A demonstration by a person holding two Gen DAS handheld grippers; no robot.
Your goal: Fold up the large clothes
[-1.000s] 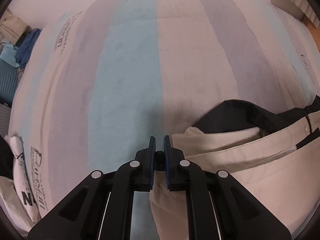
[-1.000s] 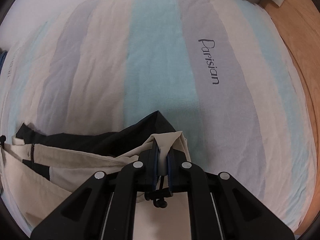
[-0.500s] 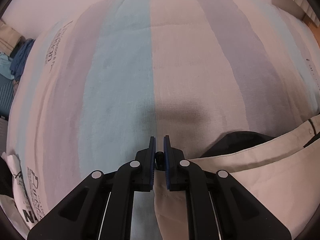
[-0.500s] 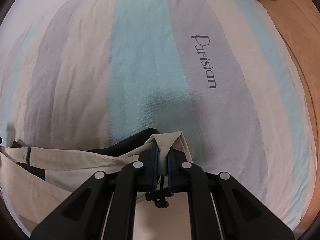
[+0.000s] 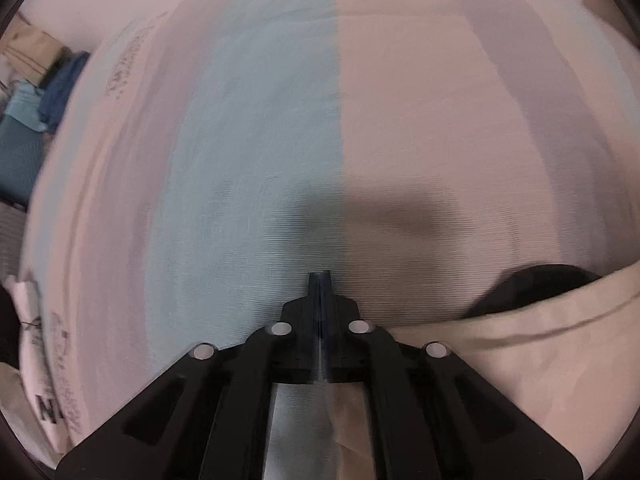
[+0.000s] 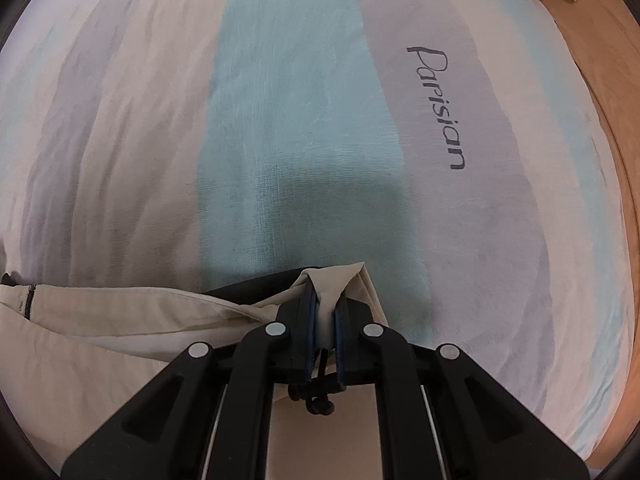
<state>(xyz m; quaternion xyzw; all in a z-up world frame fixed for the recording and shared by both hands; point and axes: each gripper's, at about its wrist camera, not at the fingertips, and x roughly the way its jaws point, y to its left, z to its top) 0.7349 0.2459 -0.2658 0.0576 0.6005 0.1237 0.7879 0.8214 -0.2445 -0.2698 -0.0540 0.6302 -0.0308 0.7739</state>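
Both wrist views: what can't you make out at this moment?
- Left wrist view: whether the shut left gripper holds any of the beige garment; the fingers hide the contact, and motion blur smears the cloth.
- Left wrist view: print on the striped bedsheet at the left edge, blurred.
- Right wrist view: how far the garment extends; the frame edge and the right gripper, clamped on a corner, cut it off.
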